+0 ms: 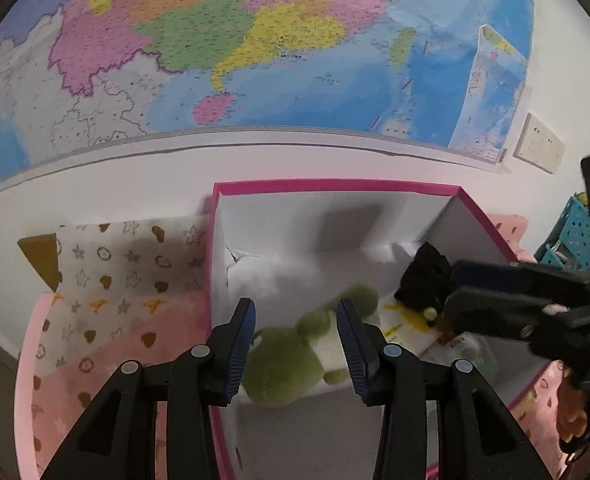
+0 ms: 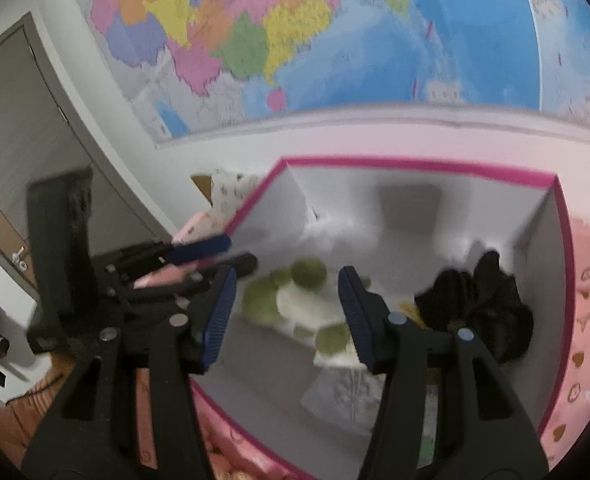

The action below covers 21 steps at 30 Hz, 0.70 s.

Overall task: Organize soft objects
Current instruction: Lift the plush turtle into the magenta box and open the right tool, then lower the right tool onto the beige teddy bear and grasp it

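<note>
green plush toy (image 1: 291,356) and black cloth (image 1: 425,278) in pink-rimmed box (image 1: 335,187)

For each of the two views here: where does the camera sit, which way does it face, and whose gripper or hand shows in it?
Left wrist: sits on the left gripper, looks forward and down into the pink-rimmed box at the green plush toy; the right gripper and a hand show at right.
Right wrist: sits on the right gripper, faces the same box; the left gripper shows at left.
Shared: box, green toy, black soft item, wall map.
</note>
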{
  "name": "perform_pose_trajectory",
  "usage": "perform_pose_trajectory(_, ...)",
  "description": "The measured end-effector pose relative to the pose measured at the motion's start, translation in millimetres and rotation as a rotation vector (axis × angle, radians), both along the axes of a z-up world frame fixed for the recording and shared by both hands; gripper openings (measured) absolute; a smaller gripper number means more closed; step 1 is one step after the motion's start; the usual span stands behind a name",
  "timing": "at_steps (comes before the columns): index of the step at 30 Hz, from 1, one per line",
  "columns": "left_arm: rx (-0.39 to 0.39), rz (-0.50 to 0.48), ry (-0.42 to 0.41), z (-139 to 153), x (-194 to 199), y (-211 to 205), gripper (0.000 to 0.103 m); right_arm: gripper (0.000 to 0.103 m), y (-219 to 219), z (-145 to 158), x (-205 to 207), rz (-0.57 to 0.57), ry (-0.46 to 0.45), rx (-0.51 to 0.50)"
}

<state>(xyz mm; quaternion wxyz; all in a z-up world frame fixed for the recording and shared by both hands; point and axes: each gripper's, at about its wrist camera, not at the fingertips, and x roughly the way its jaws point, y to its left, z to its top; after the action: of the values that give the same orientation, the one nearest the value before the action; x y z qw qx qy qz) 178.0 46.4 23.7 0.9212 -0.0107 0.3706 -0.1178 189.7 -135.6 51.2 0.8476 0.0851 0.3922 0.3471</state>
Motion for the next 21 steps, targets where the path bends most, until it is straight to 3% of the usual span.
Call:
perform_pose_trajectory(5,-0.017,-0.037,-0.033,8,-26,-1,0.045,0.056,-5,-7,-18,0.016,0.005,0.005)
perform_pose_trajectory(13,-0.053,-0.095,-0.09,17,-81,1,0.051,0.056,-23,3,-76,0.04,-0.074,0.048)
perform_pose_trajectory(21,-0.069,-0.099,-0.076,1,-123,6,0.053,0.056,-42,-8,-131,0.07,-0.066,0.081)
